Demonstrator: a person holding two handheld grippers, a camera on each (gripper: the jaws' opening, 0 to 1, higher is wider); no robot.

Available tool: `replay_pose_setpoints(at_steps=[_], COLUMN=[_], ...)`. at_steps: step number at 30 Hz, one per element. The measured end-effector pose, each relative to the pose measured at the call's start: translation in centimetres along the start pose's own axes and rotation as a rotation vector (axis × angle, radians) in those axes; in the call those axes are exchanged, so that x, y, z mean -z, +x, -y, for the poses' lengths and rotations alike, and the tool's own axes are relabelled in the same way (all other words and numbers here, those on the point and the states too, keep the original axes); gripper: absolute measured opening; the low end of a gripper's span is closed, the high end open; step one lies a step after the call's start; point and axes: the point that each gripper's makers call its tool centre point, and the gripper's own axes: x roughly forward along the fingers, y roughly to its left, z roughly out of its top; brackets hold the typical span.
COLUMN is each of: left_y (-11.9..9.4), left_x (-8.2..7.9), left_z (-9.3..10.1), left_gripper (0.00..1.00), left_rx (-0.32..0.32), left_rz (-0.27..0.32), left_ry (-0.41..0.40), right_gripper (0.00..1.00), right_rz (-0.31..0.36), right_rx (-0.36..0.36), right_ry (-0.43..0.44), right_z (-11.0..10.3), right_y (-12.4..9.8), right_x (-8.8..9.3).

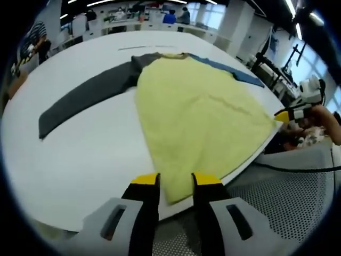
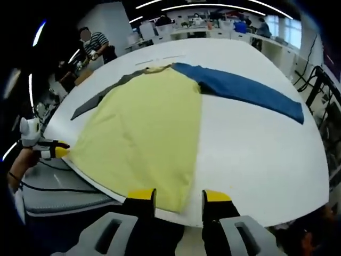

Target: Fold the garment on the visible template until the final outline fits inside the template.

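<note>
The left gripper (image 1: 176, 180), yellow-tipped with dark jaws, stands with its jaws apart over the near hem corner of the pale yellow long-sleeved knit garment (image 1: 197, 114), nothing pinched between them. The right gripper (image 2: 179, 196) likewise stands parted at the opposite hem corner. The garment lies flat, spread on the round white table (image 1: 90, 154), hem toward the near edge, its grey sleeve (image 1: 88, 96) and blue sleeve (image 2: 242, 88) stretched outward to either side
</note>
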Motion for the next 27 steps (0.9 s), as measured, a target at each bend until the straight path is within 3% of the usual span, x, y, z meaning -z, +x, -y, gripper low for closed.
replay_pose_setpoints(at_steps=[5,8,11,19,24,27], left_y=[0.0,-0.2,-0.4,-0.5,-0.5,-0.5], left_x=[-1.3,-2.2,-3.1,-4.6,-5.3,-5.7], left_z=[0.5,0.7,0.9,1.6,2.0,2.4], left_gripper=[0.39,0.46,0.52,0.68,0.79,0.85], left_rx=[0.029,0.040,0.054,0.089,0.106,0.114], left_rz=[0.066,0.114,0.159,0.224,0.250,0.266], left_ry=[0.026,0.058,0.071,0.093,0.108,0.118], right_gripper=[0.58,0.74,0.84,0.96,0.99,0.99], right_rz=[0.115,0.161,0.188,0.230,0.236,0.283], right_rx=[-0.041,-0.054,-0.053,-0.017,0.018,0.032], right_ry=[-0.066,-0.083,-0.104,-0.110,-0.110,-0.082], right_z=[-0.2,0.2,0.8,3.9,6.3,7.9], right_y=[-0.5,-0.5,-0.6,-0.7,-0.7,-1.0], right_x=[-2.8,-3.8,-4.7,-6.4,-7.1,-8.5])
